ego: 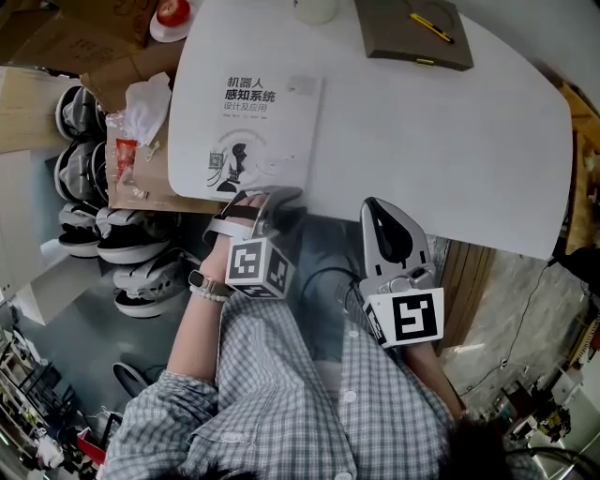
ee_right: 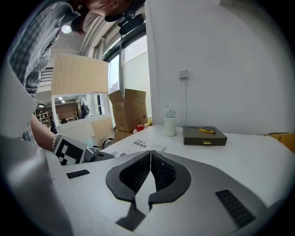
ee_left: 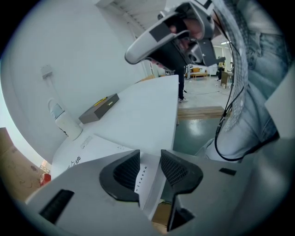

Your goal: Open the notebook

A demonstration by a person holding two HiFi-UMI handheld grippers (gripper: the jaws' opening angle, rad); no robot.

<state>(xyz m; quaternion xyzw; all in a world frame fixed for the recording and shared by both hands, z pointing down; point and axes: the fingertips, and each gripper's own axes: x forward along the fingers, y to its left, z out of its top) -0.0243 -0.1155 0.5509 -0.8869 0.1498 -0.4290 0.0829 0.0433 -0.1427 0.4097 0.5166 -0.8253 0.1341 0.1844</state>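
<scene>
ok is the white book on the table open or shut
Shut. In the head view the white book lies flat with its printed cover up; the left gripper has open fingers around its near edge.

white table (ego: 450,141): white notebook (ego: 258,131) at near edge; grey box (ego: 412,37), bottle (ego: 317,9) far side.

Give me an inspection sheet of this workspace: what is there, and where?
Surface: white table, mostly bare.
Job's things: white paperback book with black Chinese title, closed, flat near the table's edge.
Clutter: flat grey case with a yellow pen on it; white bottle.
Grippers: left gripper open, book's near corner between its jaws, not clamped; right gripper shut, empty, off the table.
Cables: black cable by the person's lap.
Surroundings: grey-and-white sandals on the floor; cardboard with wrappers.
</scene>
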